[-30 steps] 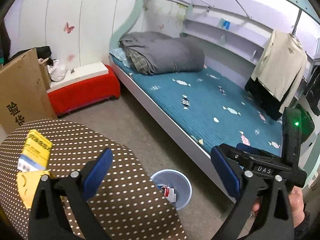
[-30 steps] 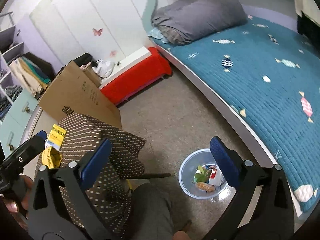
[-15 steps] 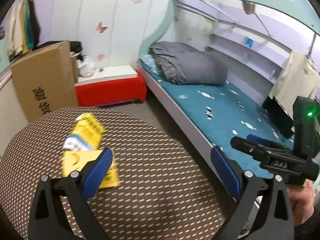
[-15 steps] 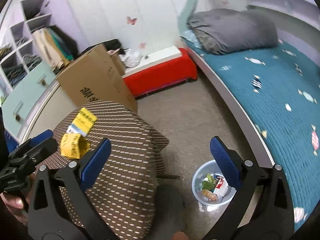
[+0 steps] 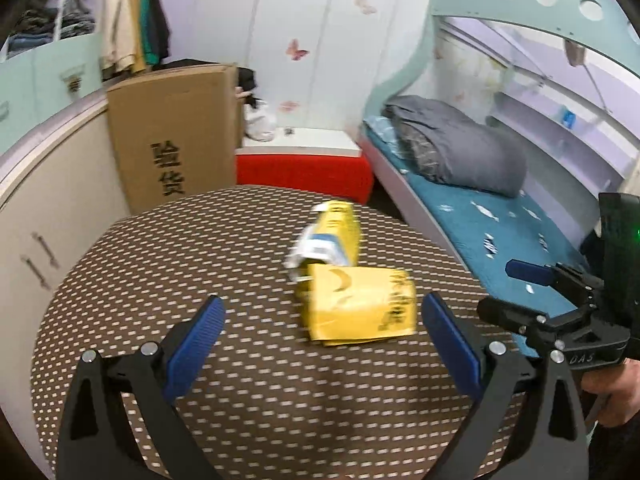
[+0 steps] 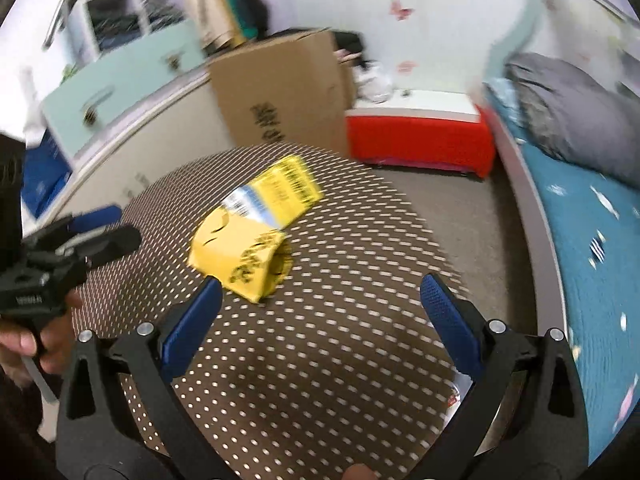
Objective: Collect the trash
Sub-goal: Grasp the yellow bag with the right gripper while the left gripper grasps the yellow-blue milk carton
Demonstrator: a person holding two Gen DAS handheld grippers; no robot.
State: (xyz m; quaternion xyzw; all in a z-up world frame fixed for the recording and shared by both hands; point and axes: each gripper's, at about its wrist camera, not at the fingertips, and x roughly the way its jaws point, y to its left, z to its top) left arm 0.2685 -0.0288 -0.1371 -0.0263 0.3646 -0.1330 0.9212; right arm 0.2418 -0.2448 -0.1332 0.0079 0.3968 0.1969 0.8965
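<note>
In the left wrist view, a cream cabinet [image 5: 52,200] fills the left edge, with hanging clothes [image 5: 128,20] above it in the upper left. Just right of it stands a tall cardboard box [image 5: 176,128] printed with dark characters. The lower half of the frame holds the round brown dotted surface [image 5: 160,272]. The left hand-held gripper [image 5: 324,344] hangs over its near part, blue pads spread wide and holding nothing. Right of centre on the surface lie two pieces of trash: a crumpled yellow paper bag [image 5: 360,308], and touching its far edge a yellow and blue wrapper [image 5: 328,236]. Both are blurred. Behind them sits a red bench [image 5: 304,172] with a white top. The bed [image 5: 500,232], with a teal cover and a grey folded quilt [image 5: 452,148], runs along the right. At the lower right edge the right hand-held gripper [image 5: 520,292] appears side-on beside the surface.

In the right wrist view, the left hand-held gripper [image 6: 104,228] enters at the left edge, held by a hand [image 6: 36,344]. The yellow paper bag [image 6: 240,256] lies left of centre on the dotted surface [image 6: 340,320], the wrapper [image 6: 276,196] touching it above. The right hand-held gripper [image 6: 320,320] is spread wide and empty at bottom centre.
</note>
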